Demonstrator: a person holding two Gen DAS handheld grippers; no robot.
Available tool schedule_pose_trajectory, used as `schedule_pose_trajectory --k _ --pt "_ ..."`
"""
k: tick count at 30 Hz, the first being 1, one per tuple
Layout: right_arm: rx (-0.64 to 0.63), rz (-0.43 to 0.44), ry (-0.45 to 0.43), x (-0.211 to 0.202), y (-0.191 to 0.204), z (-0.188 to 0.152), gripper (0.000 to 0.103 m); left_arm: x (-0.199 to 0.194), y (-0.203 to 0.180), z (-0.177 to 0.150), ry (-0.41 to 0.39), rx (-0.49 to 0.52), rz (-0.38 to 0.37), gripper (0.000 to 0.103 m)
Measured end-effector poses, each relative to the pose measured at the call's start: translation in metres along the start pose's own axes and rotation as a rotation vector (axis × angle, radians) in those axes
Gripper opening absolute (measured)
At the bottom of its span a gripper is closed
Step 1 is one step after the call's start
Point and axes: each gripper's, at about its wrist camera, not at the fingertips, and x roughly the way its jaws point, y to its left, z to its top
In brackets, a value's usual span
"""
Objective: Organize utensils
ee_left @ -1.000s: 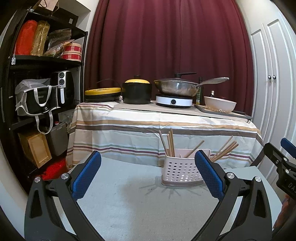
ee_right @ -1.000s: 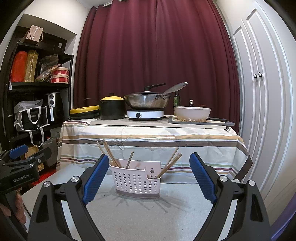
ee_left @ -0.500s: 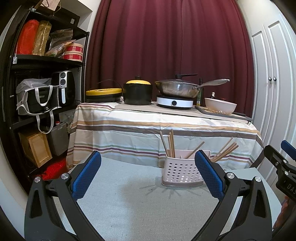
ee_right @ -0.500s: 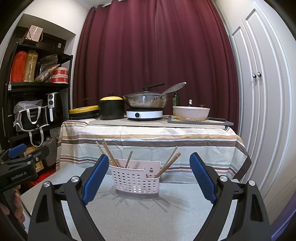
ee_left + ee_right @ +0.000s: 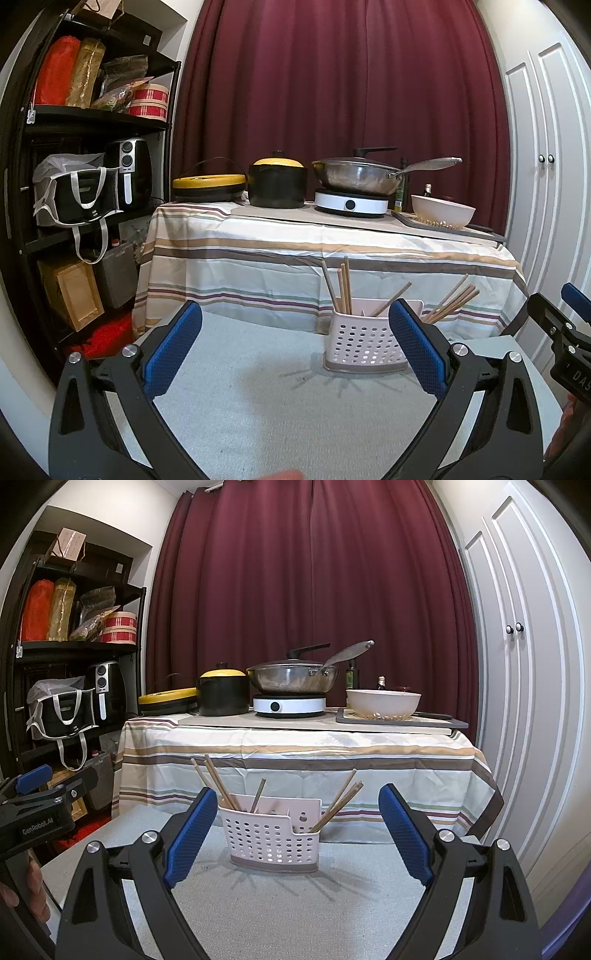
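The only writing that reads clearly is "GenRobot.AI", printed in white on the black body of the left gripper [image 5: 40, 797] where it enters the right wrist view at the left edge. In the left wrist view the right gripper [image 5: 569, 325] shows a label at the right edge beginning "DAS", with the rest cut off.

Both grippers are held level above the grey table [image 5: 295, 904], pointing forward at the striped tablecloth [image 5: 295, 753] of the counter behind. The left gripper [image 5: 291, 347] has its blue pads [image 5: 171, 343] spread wide with nothing between them. The right gripper [image 5: 295, 834] is likewise spread wide and holds nothing. Part of the person's hand [image 5: 33, 886] shows below the left gripper's body.

The pink perforated basket [image 5: 273, 834] stands upright on the grey table near its far edge, directly ahead of the right gripper and ahead and to the right of the left one. Wooden chopsticks [image 5: 218, 782] lean out of its left compartment, and more chopsticks [image 5: 340, 797] lean to the right from its right side.
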Motion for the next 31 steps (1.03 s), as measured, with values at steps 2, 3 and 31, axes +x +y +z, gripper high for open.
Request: schedule_pose_trajectory --k 2,3,31 --pt "0.000 0.000 0.001 0.001 -0.001 -0.001 0.086 0.001 0.000 -0.001 -0.003 0.002 0.004 0.099" --pt "0.000 0.000 0.001 0.001 0.000 0.000 0.086 0.001 0.000 -0.001 -0.004 0.000 0.005 0.099" --pt "0.019 -0.043 0.077 0.043 -0.024 -0.036 0.087 0.099 0.018 -0.044 0.173 0.021 0.039 0.099"
